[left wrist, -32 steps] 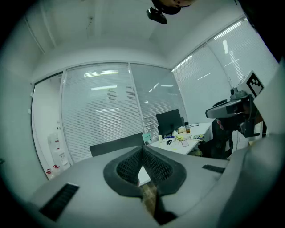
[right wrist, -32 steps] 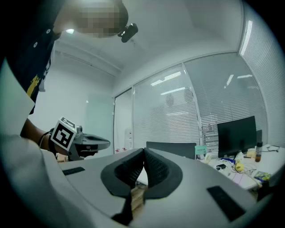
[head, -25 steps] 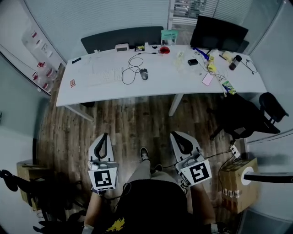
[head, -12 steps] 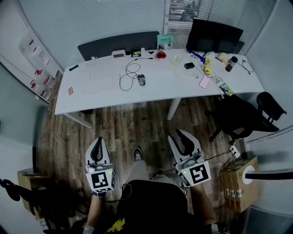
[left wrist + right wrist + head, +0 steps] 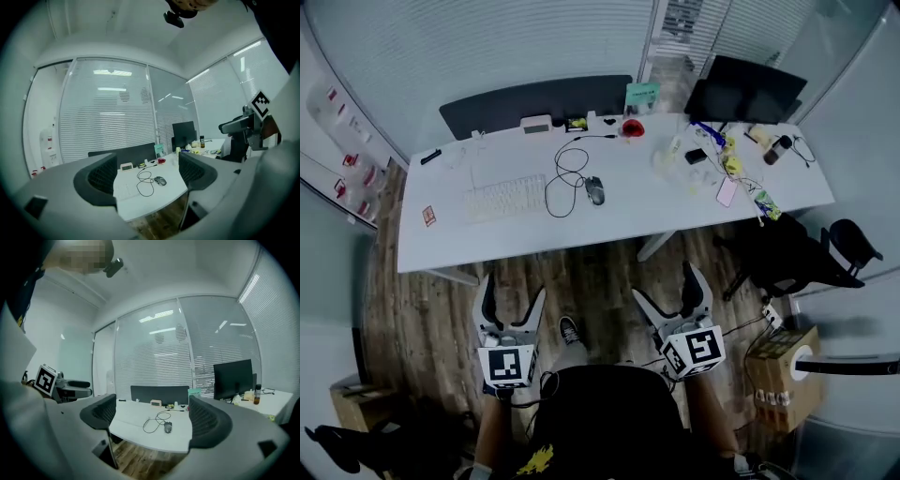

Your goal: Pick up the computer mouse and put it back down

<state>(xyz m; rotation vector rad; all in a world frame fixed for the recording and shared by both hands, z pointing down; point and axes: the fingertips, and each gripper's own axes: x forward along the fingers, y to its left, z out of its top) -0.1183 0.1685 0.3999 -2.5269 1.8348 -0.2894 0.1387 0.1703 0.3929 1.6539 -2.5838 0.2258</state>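
The dark computer mouse (image 5: 596, 189) lies on the white desk (image 5: 619, 217) with its black cable (image 5: 561, 178) looped to its left. It also shows in the left gripper view, mouse (image 5: 160, 181), and in the right gripper view, mouse (image 5: 168, 427). Both grippers hang over the wooden floor, well short of the desk. My left gripper (image 5: 511, 295) and my right gripper (image 5: 668, 287) have their jaws opening wide, with nothing between them. Each points level toward the desk.
A white keyboard (image 5: 504, 198) lies left of the mouse. A monitor (image 5: 745, 89), a pink phone (image 5: 727, 191) and small clutter fill the desk's right end. A black office chair (image 5: 792, 258) and a cardboard box (image 5: 778, 366) stand at the right.
Both grippers were shut and now stand wide open. The person has stepped toward the desk, so it appears closer and the grippers sit nearer its front edge.
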